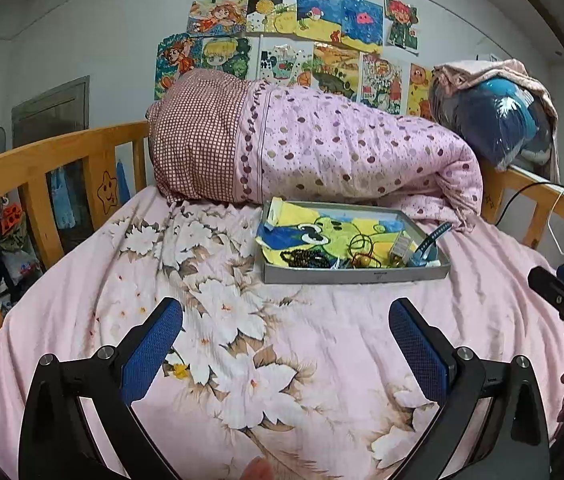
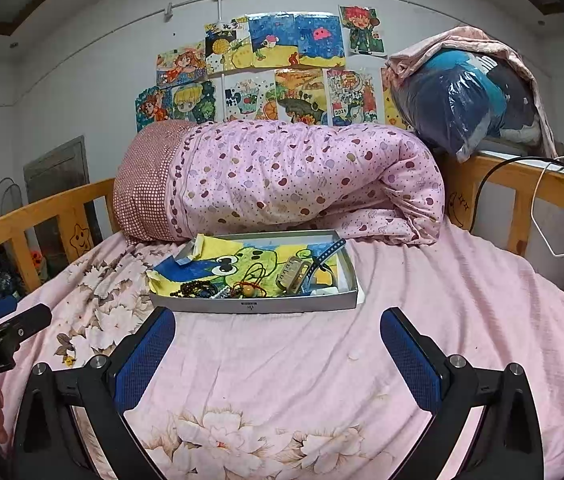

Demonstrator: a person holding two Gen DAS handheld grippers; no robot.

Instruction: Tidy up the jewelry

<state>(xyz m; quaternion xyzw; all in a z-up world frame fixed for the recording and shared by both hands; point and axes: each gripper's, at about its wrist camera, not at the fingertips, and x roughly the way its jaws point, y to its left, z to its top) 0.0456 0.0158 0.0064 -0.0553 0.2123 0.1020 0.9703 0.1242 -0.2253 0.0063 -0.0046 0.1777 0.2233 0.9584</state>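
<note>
Two tools, both spread wide, holding nothing: left tool (image 1: 286, 344) and right tool (image 2: 277, 344) hover over bed (image 2: 422, 300), short of tray (image 2: 253, 305). Tray sits on bed, against rolled quilt (image 2: 302, 176), keeps jewelry from scattering on soft sheet. Inside, bunched at near edge: dark beads (image 2: 197, 289), red cord (image 2: 251, 276), comb (image 2: 292, 274), blue strap (image 2: 324, 258), all on frog drawing (image 2: 241, 258). Judgement: nothing sorted yet; right tool nearer tray.

Grey tray (image 2: 255, 304) on the bed — jewelry (image 2: 241, 286) heaped along its near edge.
</note>
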